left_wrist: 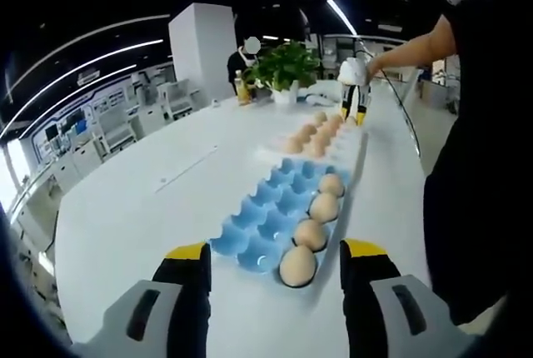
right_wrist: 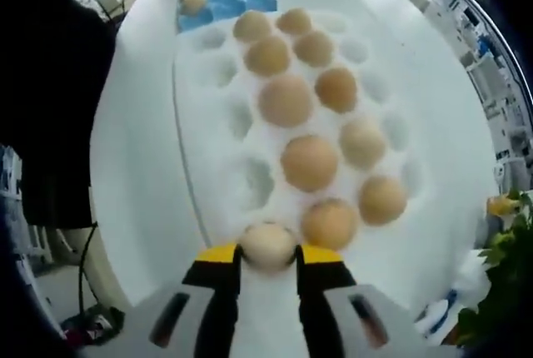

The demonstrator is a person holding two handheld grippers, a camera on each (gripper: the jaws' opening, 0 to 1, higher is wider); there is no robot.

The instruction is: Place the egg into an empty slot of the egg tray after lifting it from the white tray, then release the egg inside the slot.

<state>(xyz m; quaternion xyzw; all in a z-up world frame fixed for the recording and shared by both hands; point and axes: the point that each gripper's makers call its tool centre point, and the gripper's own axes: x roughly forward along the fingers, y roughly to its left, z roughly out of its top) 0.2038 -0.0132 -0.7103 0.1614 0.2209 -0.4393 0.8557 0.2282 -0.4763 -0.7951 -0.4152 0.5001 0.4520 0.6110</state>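
Egg [right_wrist: 267,246], pale tan and smooth, is sitting clenched between the right gripper [right_wrist: 268,256] fingers at the white tray's [right_wrist: 208,150] near edge; left gripper [left_wrist: 275,260] fingers are standing released.

A long white counter [left_wrist: 141,208] runs far back into a big room. The ceiling is dark, with long bright light strips [left_wrist: 333,8] across it. A tall white pillar [left_wrist: 202,46] stands behind the far end of the counter. Near it sits a green plant [left_wrist: 285,64] in a white pot, with a small yellow bottle [left_wrist: 241,87] beside it. White chairs [left_wrist: 112,129] and desks stand in rows on the left side of the room. In the right gripper view, the floor [right_wrist: 58,287] beside the counter is pale, and a dark cable [right_wrist: 87,283] lies on it. Green leaves [right_wrist: 508,283] show at the edge there.
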